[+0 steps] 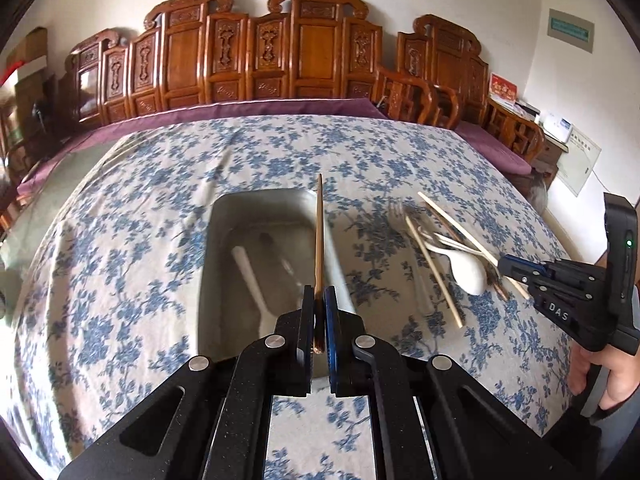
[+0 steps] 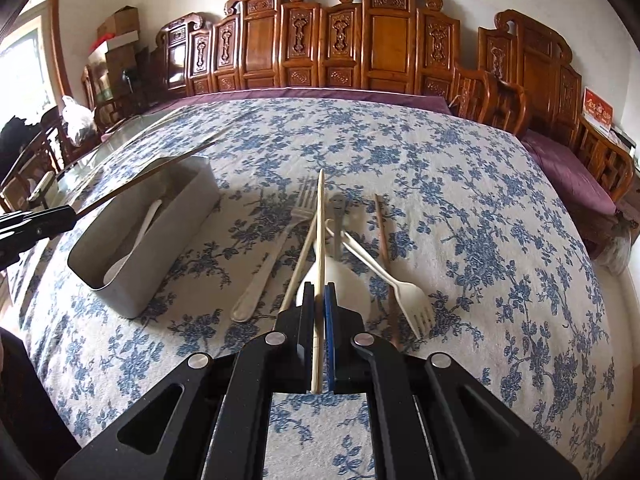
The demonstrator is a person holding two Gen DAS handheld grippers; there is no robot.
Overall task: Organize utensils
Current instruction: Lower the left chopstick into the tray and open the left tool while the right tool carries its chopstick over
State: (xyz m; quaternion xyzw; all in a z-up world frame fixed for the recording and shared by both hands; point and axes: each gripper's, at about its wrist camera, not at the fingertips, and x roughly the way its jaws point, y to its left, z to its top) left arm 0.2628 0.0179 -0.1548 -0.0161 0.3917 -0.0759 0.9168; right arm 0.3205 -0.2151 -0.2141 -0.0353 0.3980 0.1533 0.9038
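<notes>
White letters "DAS" show on the black right gripper (image 1: 505,266), only in the left wrist view. Its jaws pinch a long pale wooden chopstick (image 2: 319,240) over the utensil pile on the blue flowered tabletop (image 2: 460,184). The left gripper (image 1: 319,304) jaws pinch a thin dark brown chopstick (image 1: 319,236) above the grey box (image 2: 160,248). The right wrist view shows a white plastic fork (image 2: 404,288) and a long silver metal fork (image 2: 276,248).

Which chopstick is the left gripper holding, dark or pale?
The dark brown chopstick, clamped in the left gripper over the grey bin; the right gripper holds a pale chopstick.
</notes>
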